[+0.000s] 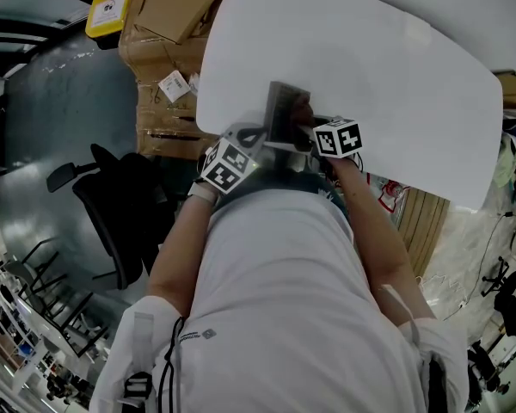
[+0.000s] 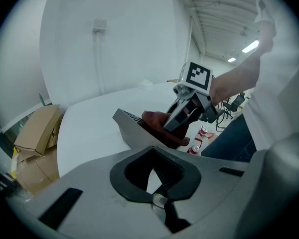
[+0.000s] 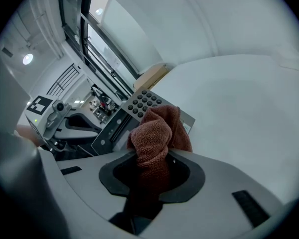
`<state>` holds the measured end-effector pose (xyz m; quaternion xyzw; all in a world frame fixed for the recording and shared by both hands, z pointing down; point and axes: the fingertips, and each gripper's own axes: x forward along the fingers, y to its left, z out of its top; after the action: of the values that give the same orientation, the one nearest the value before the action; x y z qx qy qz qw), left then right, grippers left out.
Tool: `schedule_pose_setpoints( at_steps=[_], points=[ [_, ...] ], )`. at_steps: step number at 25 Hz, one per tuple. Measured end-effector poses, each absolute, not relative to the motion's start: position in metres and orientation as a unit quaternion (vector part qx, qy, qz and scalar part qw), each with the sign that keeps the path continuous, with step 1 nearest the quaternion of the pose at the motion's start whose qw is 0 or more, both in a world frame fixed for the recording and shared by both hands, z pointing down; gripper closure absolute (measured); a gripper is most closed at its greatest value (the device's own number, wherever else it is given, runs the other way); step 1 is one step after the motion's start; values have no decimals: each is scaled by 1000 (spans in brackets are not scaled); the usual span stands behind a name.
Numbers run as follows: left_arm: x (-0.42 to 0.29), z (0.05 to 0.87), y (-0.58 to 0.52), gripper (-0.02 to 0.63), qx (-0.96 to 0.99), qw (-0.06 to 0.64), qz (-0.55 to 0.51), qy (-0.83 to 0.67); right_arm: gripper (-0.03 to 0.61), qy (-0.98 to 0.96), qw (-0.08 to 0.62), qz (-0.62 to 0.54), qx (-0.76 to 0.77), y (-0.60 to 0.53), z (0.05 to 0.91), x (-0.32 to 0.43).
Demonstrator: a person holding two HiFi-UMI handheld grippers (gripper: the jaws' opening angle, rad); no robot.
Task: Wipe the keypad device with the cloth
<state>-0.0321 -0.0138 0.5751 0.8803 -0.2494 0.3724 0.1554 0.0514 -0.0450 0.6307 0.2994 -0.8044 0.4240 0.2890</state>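
- Two hand-held grippers, both at the keypad device (image 1: pixel 284 114), one on either side of it; each carries a marker cube.
- Keypad device: grey slab with a block of round dark keys, tilted up at the near edge of the white table (image 1: pixel 396 67); the bare tabletop spreads out beyond the device.
- Left gripper (image 2: pixel 152 176): jaws closed on the device's near edge, on the side away from the keys; the grey slab runs straight up out of its jaw opening in the left gripper view.
- Right gripper (image 3: pixel 150 176): jaws clamped on the cloth (image 3: pixel 154 138); it stands at the device's right in the head view.
- Cloth: reddish-brown, knitted, bunched into a wad; its free end presses on the device's face just beside the keys and hides part of that face.
- Person: white shirt (image 1: pixel 275 299), standing just below the device in the head view; forearms reach to it from both sides.
- Cardboard boxes (image 1: pixel 168 24): stacked on the floor to the device's left; a yellow bin (image 1: pixel 112 5) sits beyond them, farther from the device.
- Black office chair (image 1: pixel 120 200): on the floor, left of and below the device, well apart from it.
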Motion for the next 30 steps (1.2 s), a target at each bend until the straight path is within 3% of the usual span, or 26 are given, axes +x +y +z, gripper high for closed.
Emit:
schedule_pose_setpoints(
  at_steps=[30],
  points=[
    [-34, 578, -16, 603, 876, 144, 387, -249, 477, -790, 272, 442, 327, -49, 633, 73]
  ],
)
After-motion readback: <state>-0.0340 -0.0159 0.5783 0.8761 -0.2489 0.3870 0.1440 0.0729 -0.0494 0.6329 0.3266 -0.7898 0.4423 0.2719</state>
